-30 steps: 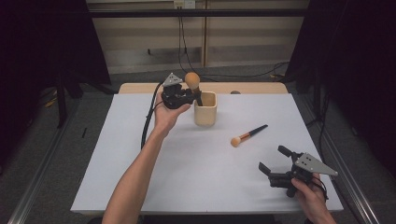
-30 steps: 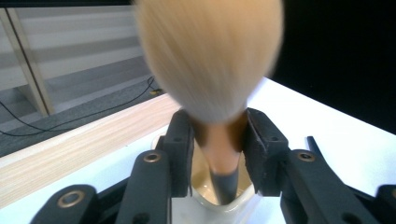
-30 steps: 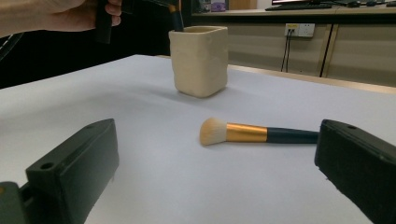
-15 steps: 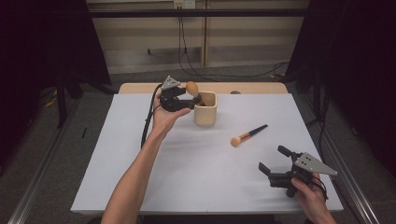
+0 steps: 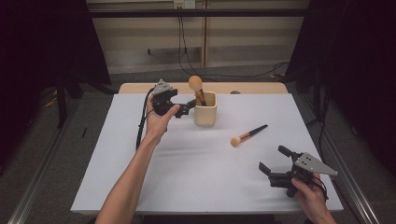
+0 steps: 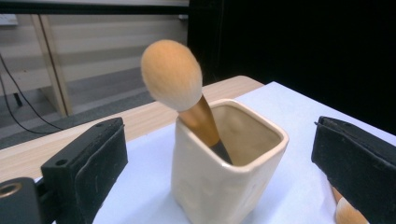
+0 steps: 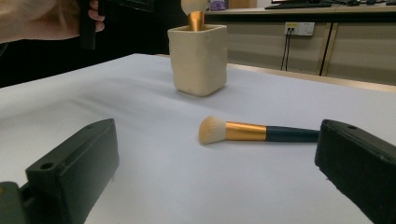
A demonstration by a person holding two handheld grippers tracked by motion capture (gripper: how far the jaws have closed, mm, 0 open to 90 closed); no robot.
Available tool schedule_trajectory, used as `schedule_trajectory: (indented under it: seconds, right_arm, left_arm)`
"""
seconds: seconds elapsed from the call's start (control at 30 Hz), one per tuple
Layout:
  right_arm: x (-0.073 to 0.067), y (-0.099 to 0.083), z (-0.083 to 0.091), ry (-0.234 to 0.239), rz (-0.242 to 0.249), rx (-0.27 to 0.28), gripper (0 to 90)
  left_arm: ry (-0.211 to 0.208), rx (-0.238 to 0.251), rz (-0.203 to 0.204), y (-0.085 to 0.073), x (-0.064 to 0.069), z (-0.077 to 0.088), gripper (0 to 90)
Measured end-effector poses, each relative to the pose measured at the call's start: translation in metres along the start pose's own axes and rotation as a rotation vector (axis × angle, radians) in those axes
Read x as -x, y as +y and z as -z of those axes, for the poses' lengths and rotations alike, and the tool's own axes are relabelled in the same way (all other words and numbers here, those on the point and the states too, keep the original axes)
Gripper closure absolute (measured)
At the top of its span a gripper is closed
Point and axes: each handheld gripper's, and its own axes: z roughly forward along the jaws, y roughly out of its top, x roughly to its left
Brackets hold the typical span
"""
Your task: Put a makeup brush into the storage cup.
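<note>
A cream square cup stands at the back middle of the white table. A brush with a round orange head leans inside it, head up. My left gripper sits just left of the cup. Its jaws have just been opening, and now they are open with nothing pressed between them. A second brush with a black handle lies flat right of the cup. My right gripper rests open near the front right, pointing at that brush.
The white sheet covers most of the table. A bare wooden strip runs along the far edge. The left gripper's black cable trails down beside the forearm. Dark curtains stand on both sides.
The left gripper let go of the orange-headed brush, which now stands in the cup. It drew back to the left with its jaws spread. The right gripper kept still.
</note>
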Motion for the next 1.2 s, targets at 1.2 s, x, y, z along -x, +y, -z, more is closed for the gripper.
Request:
schedule_trajectory:
  seconds: [1.2]
  right_arm:
    - [-0.002, 0.000, 0.000, 0.003, 0.008, 0.000, 0.0]
  left_arm:
    - [0.017, 0.042, -0.044, -0.043, 0.004, 0.105, 2.2]
